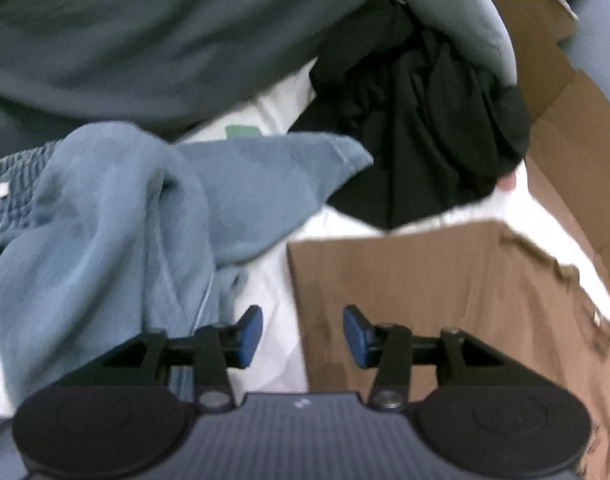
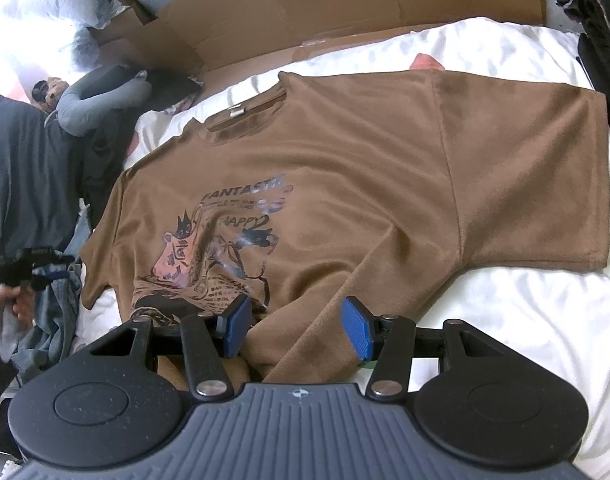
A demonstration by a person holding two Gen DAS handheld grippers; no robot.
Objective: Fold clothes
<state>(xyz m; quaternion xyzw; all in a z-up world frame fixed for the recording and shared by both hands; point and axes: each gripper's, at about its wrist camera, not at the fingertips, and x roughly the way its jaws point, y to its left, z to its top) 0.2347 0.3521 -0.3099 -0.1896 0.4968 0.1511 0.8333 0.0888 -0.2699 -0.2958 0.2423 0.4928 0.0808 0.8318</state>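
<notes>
Brown cotton fills my right view: the brown T-shirt (image 2: 345,184) lies spread front-up on the white bed sheet (image 2: 525,312), collar toward the far cardboard (image 2: 345,4), a printed cartoon graphic (image 2: 221,248) with the words FANTASTIC and HAPPY on its chest. One short sleeve lies flat out to the right side of that view; the hem end is bunched up close to my right claw (image 2: 299,330). Right claw stands about half open, blue pads (image 2: 357,328) apart, with a raised fold of the shirt's lower edge rising between them; pads do not press the cloth, nothing held. At the left edge of that view I see the other claw's black frame and a hand (image 2: 13,304) behind it, above a heap of blue-grey clothing. Left view is blurred. My left claw (image 1: 303,336) is also about half open and empty, nothing between its pads (image 1: 251,334). Below it sit the white sheet and a brown cardboard flap (image 1: 425,280). A light blue garment (image 1: 125,220) lies crumpled to the left of the claw, a ribbed waistband visible at its far left. Beyond it a black garment (image 1: 421,136) is heaped against the cardboard box wall, and a large dark grey-green cloth (image 1: 145,40) covers the top of the view.
</notes>
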